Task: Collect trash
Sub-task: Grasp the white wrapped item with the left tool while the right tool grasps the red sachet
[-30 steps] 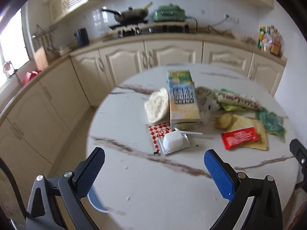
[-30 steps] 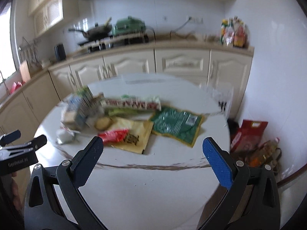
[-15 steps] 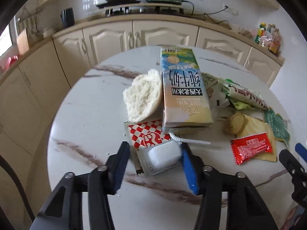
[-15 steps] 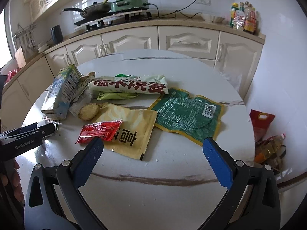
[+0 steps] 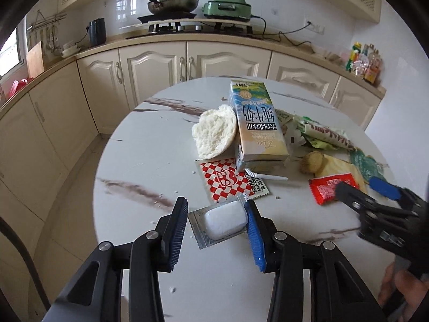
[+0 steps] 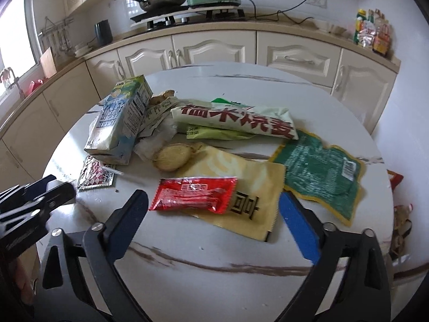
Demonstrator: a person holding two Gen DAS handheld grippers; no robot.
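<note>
Trash lies on a round white marble table (image 5: 139, 161). My left gripper (image 5: 215, 221) is half closed around a silver wrapper with a white block (image 5: 224, 220); its right finger touches the wrapper, the left finger stands just off it. Behind it lie a red checked wrapper (image 5: 228, 179), a milk carton (image 5: 254, 126) and a white bun (image 5: 214, 134). My right gripper (image 6: 213, 214) is open, its fingers on either side of a red sauce packet (image 6: 193, 194) on a yellow packet (image 6: 241, 187). A green packet (image 6: 321, 169) and a white-red wrapper (image 6: 236, 120) lie beyond.
A small brown food piece (image 6: 171, 157) sits by the carton (image 6: 120, 123). A white straw (image 5: 265, 177) lies near the checked wrapper. Cream kitchen cabinets (image 5: 161, 64) with a stove and pan curve behind the table. Bags lie on the floor at the right (image 6: 399, 209).
Both grippers moved forward and down to the table. My left gripper narrowed from wide open around the silver wrapper. My right gripper came over the red sauce packet and narrowed somewhat.
</note>
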